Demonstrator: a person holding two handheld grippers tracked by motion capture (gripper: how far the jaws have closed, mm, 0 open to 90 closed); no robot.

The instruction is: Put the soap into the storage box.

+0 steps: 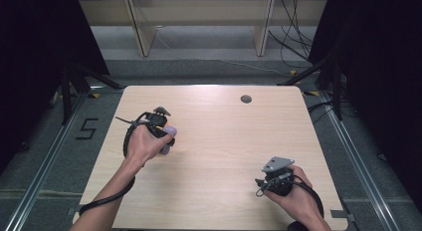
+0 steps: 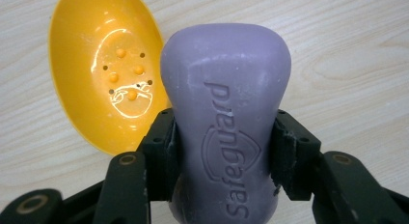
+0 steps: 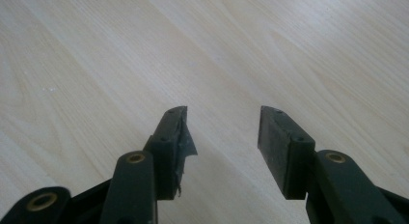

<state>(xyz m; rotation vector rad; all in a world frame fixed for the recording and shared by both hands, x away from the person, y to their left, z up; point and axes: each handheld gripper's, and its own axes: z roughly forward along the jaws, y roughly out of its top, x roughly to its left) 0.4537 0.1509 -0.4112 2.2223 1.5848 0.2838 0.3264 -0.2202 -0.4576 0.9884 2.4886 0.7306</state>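
On the left half of the bench, we see the left hand-held gripper in the person's left hand, clamped on a purple soap. From the left gripper view, the soap stands lengthwise between the 2 black jaws, whose pads press on its narrowed sides; its rounded end points away from the camera and its embossed lettering faces up toward us. Just beyond and to the left of the soap in that view sits a yellow dish, oval, with small holes and bumps in its floor and nothing lying in it. The soap overlaps the dish's near rim in that view; we cannot tell whether the 2 touch. In the high view a bit of yellow shows at the gripper's far side.

Near the bench's front right corner, the right hand-held gripper sits in the right hand, well apart from the left one. From the right gripper view its jaws stand apart with nothing between them, over bare wood. One pad's lining looks torn at the edge.
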